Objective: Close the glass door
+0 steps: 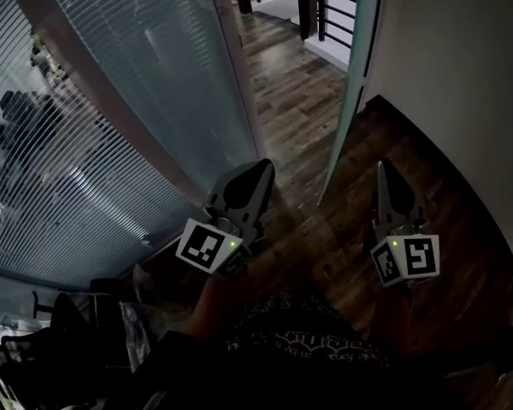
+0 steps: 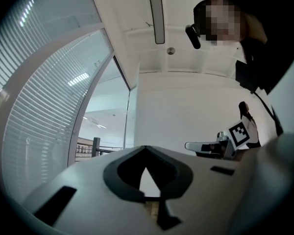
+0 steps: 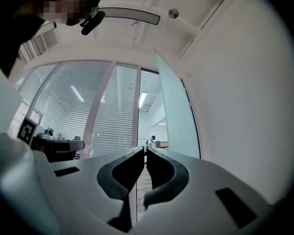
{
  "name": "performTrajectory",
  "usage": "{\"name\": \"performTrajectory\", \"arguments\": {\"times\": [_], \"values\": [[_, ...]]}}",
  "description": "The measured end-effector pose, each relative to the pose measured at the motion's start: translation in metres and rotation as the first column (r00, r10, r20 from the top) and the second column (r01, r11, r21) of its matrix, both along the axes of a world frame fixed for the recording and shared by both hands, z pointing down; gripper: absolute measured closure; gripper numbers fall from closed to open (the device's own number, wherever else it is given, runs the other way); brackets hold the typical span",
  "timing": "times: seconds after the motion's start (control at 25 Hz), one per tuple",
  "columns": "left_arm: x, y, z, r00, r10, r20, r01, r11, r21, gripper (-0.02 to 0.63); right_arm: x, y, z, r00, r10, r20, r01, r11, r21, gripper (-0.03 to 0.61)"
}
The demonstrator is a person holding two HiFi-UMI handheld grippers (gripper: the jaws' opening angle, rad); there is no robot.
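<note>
Two closed hand-held grippers (image 1: 261, 169) (image 1: 383, 167) face the open glass door (image 1: 350, 79).

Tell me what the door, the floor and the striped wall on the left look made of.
The glass door looks like frosted glass: pale green, milky, translucent. The floor seems to be wood or wood-look planks, dark with a slight sheen; grain and seams show. The partition is probably glass behind thin horizontal blind slats.

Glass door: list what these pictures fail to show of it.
- Handle: none seen in any view. In the right gripper view the right gripper hides the lower part of the glass door.
- Top edge: cut off by the head view's upper border.
- Hinges: too dim and small in the head view.
</note>
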State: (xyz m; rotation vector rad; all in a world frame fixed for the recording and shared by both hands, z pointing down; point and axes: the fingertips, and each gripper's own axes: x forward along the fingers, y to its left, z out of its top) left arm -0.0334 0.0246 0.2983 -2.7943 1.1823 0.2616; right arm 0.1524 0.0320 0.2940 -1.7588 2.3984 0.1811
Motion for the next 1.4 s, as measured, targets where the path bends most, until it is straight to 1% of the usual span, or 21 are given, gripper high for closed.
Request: {"name": "performTrajectory", "arguments": {"times": [0.4,0.6,0.72,0.84,1.04,1.2,1.4], "values": [[0.030,-0.044,0.000,0.999,-0.047,0.019,0.047,0.999,-0.009,0.612,0.033,-0.053,0.000,0.999,-0.043,-0.013,0.043,0.999,-0.012,0.575],[0.037,-0.059,0.001,0.998,-0.066,0.000,0.066,0.998,0.008,0.612,0.039,-0.074,0.011,0.998,-0.064,-0.006,0.064,0.998,-0.022,0.575],[0.036,-0.075,0.004,0.998,-0.070,-0.001,0.070,0.998,0.000,0.612,0.036,-0.093,0.017,0.997,-0.074,-0.012,0.074,0.997,-0.038,0.575],[0.030,-0.098,0.002,0.997,-0.073,-0.009,0.073,0.997,-0.003,0.612,0.039,-0.114,0.015,0.998,-0.054,-0.014,0.053,0.998,-0.043,0.575],[0.028,-0.146,-0.001,0.999,-0.050,0.000,0.050,0.999,0.001,0.612,0.047,-0.157,0.010,1.000,-0.001,-0.012,0.001,0.999,-0.044,0.575],[0.022,-0.182,0.000,1.000,-0.023,0.001,0.023,1.000,-0.003,0.612,0.043,-0.190,0.009,0.999,0.033,-0.017,-0.034,0.999,-0.040,0.575],[0.012,-0.226,0.004,1.000,-0.010,-0.005,0.010,1.000,-0.017,0.612,0.036,-0.230,0.015,0.999,0.048,-0.019,-0.049,0.997,-0.055,0.574]]}}
